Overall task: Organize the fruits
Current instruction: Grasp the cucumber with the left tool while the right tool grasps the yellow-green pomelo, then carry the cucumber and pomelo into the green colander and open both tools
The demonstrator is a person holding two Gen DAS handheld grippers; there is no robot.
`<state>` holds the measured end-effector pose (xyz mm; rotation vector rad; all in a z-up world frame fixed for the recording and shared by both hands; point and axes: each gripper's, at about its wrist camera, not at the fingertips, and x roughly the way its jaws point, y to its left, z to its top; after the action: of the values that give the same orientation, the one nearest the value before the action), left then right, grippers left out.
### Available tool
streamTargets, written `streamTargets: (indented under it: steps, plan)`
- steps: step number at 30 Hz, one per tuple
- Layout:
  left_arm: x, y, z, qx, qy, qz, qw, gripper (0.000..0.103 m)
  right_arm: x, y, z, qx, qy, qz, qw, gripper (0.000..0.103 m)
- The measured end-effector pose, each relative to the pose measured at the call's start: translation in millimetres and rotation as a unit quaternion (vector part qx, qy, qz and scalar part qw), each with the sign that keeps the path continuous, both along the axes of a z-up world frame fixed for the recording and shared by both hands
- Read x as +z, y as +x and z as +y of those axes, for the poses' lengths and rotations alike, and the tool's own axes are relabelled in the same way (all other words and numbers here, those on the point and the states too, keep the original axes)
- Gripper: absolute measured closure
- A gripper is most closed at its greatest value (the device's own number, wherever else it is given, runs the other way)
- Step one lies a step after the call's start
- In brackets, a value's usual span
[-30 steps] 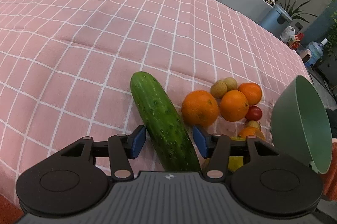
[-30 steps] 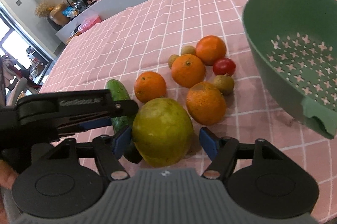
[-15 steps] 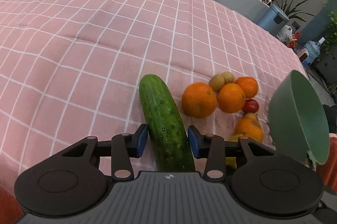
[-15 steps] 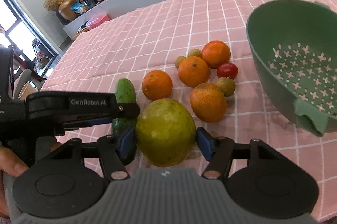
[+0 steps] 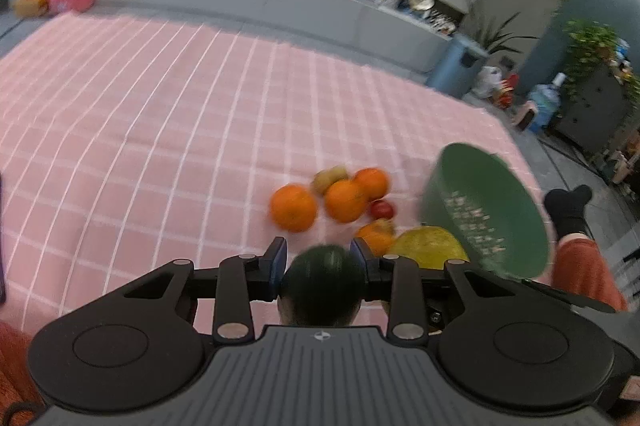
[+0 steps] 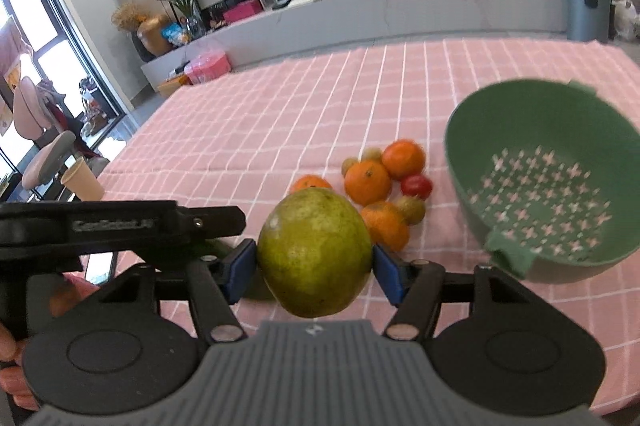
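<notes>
My left gripper (image 5: pixel 319 262) is shut on the dark green cucumber (image 5: pixel 322 278), lifted off the cloth with its end pointing at the camera. My right gripper (image 6: pixel 315 262) is shut on the large yellow-green mango (image 6: pixel 315 254), held above the table; the mango also shows in the left wrist view (image 5: pixel 428 253). The green colander (image 6: pixel 540 177) stands to the right, also seen in the left wrist view (image 5: pixel 486 209). Several oranges (image 6: pixel 367 182), a red tomato (image 6: pixel 416 185) and small brownish fruits (image 6: pixel 412 209) lie in a cluster on the pink checked cloth (image 6: pixel 300 113).
The left gripper's body (image 6: pixel 116 226) sits at the left of the right wrist view. A paper cup (image 6: pixel 82 181) stands at the table's left edge. A grey counter (image 6: pixel 360 9) runs behind the table. A person's leg with a black sock (image 5: pixel 568 209) is at the right.
Both grippers have closed on their fruit and lifted: the cucumber has come up off the cloth and tilted toward the camera, and the mango has risen. Both views now look further across the room.
</notes>
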<state>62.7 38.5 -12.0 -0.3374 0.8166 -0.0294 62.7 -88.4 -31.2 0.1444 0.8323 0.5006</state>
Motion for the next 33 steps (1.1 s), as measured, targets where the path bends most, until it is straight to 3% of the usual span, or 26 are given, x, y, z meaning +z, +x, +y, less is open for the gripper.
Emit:
streamTargets:
  steps: [4,12,20,29,33]
  plan:
    - [12,-1,-13,-0.024,0.007,-0.027,0.9993,0.065,15,-6,-11,-0.002,0.001,-0.021,1.0,0.043]
    - [10,-1,-23,-0.042,0.007,-0.04,0.9983,0.065,16,-10,-29,-0.021,0.002,-0.018,1.0,0.043]
    - [32,-1,-40,-0.066,0.011,-0.073,0.9951,0.065,31,-10,-46,-0.024,-0.005,-0.04,0.999,0.043]
    - [67,38,-92,-0.133,0.001,-0.123,0.9835,0.065,61,13,-88,-0.064,-0.05,-0.077,0.994,0.043]
    - [64,67,-115,-0.161,-0.008,-0.118,0.9798,0.065,62,29,-107,-0.075,-0.082,-0.077,0.991,0.043]
